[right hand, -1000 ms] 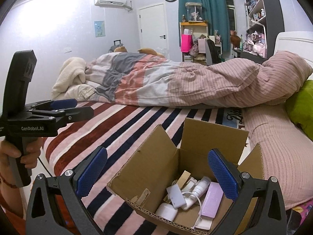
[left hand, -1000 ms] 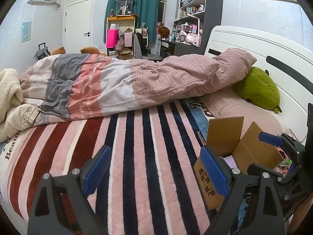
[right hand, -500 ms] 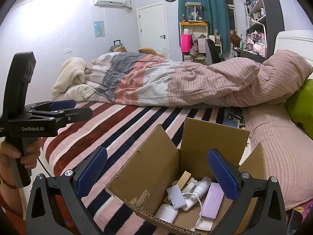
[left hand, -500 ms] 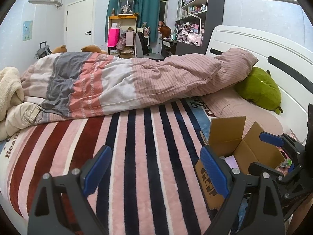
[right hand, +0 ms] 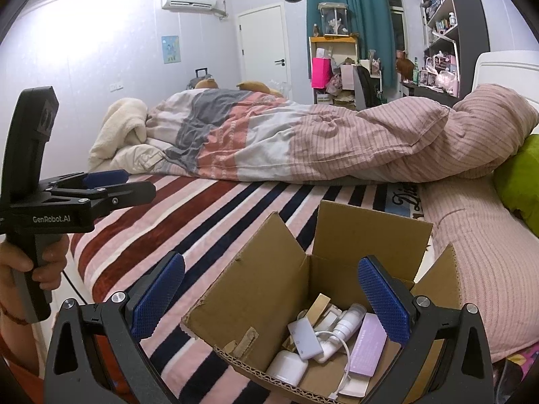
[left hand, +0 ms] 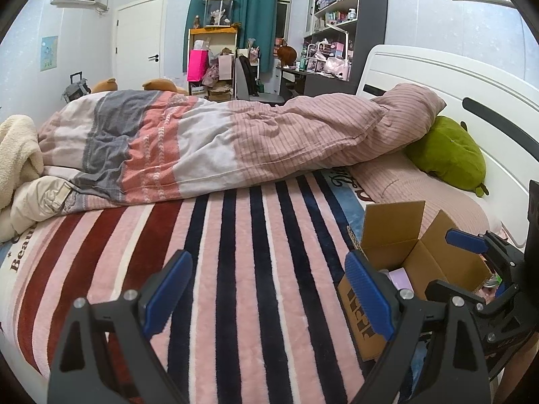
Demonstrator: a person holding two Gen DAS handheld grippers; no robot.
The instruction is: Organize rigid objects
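Observation:
An open cardboard box (right hand: pixel 269 269) sits on the striped bed near the front right edge; it also shows in the left wrist view (left hand: pixel 390 232). Inside lie a lilac flat box (right hand: pixel 369 345), a white bottle (right hand: pixel 348 321), a white adapter with cable (right hand: pixel 305 338) and a white round case (right hand: pixel 286 368). My right gripper (right hand: pixel 269 298) is open and empty, held just above the box's near side. My left gripper (left hand: pixel 269 299) is open and empty over the striped blanket, left of the box; it shows from the side in the right wrist view (right hand: pixel 111 185).
A striped blanket (left hand: pixel 235 269) covers the bed. A bunched duvet (left hand: pixel 235 138) lies across the far half. A green plush (left hand: pixel 448 155) rests by the white headboard (left hand: pixel 438 80). A cream blanket (right hand: pixel 118 131) is heaped at the far left.
Both grippers have risen and eased back slightly. Both stay open and empty; the box and its contents have not moved.

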